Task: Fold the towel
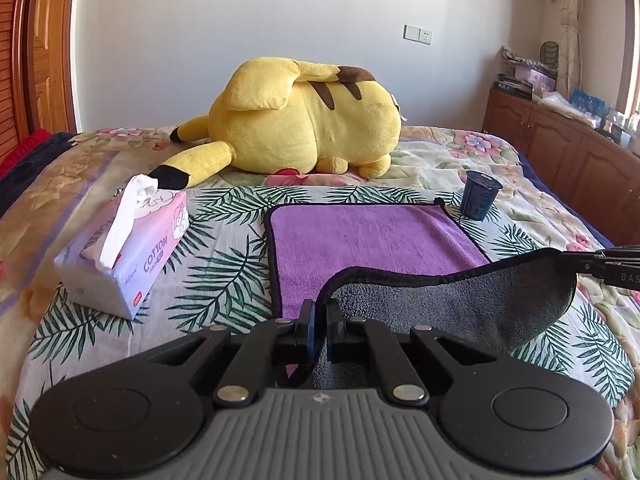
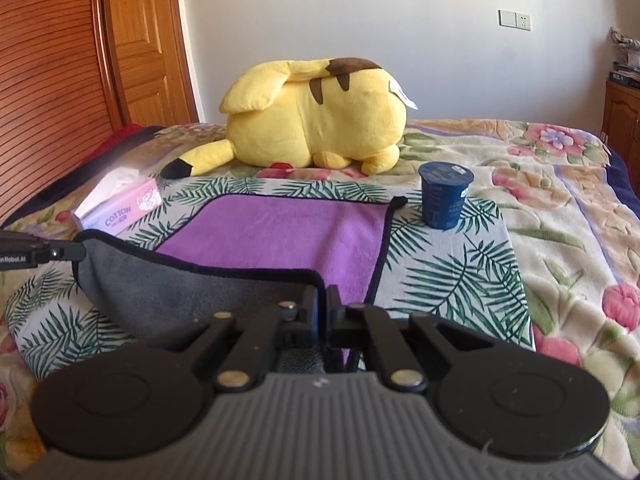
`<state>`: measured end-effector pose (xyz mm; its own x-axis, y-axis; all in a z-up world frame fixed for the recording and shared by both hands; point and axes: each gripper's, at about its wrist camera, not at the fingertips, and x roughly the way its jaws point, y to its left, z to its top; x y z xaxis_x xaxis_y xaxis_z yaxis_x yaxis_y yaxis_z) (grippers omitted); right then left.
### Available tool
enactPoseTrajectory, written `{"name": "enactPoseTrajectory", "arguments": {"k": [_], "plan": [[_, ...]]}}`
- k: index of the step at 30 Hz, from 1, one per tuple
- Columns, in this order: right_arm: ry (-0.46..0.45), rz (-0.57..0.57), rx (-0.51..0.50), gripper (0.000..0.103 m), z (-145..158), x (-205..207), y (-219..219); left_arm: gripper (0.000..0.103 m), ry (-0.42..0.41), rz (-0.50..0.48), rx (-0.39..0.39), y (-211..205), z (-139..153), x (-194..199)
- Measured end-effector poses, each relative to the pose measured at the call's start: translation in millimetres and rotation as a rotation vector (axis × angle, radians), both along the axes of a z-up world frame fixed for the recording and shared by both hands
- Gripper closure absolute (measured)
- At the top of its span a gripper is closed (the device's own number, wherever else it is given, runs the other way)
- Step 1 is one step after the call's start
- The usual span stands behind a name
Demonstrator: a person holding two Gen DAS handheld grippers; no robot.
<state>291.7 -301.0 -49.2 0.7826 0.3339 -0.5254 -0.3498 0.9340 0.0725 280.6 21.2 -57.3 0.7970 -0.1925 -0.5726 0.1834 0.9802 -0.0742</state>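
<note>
A towel, purple on top (image 1: 360, 240) (image 2: 280, 232) and grey underneath (image 1: 460, 304) (image 2: 180, 292), with a black hem, lies on a palm-leaf cloth on the bed. Its near edge is lifted and turned over, grey side showing. My left gripper (image 1: 320, 312) is shut on the near left corner of the towel. My right gripper (image 2: 322, 300) is shut on the near right corner. Each gripper shows in the other's view, the right one in the left wrist view (image 1: 600, 264) and the left one in the right wrist view (image 2: 40, 254), holding the hem taut between them.
A yellow plush toy (image 1: 312, 120) (image 2: 316, 116) lies beyond the towel. A pink tissue pack (image 1: 120, 248) (image 2: 120, 208) sits left of it. A dark blue cup (image 1: 480, 196) (image 2: 444, 196) stands at the towel's far right corner. A wooden cabinet (image 1: 560, 148) lines the right side.
</note>
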Motion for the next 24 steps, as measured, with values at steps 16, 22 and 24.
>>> {"name": "enactPoseTrajectory", "arguments": {"k": [16,22,24], "plan": [[-0.126,0.039,-0.048,0.099,23,19,4,0.103,-0.094,-0.032,0.069,-8,35,24],[-0.163,0.045,-0.068,0.099,32,25,4,0.103,-0.106,-0.028,0.068,-10,45,33],[-0.167,0.043,-0.063,0.099,34,29,4,0.103,-0.113,-0.029,0.076,-12,48,36]]}}
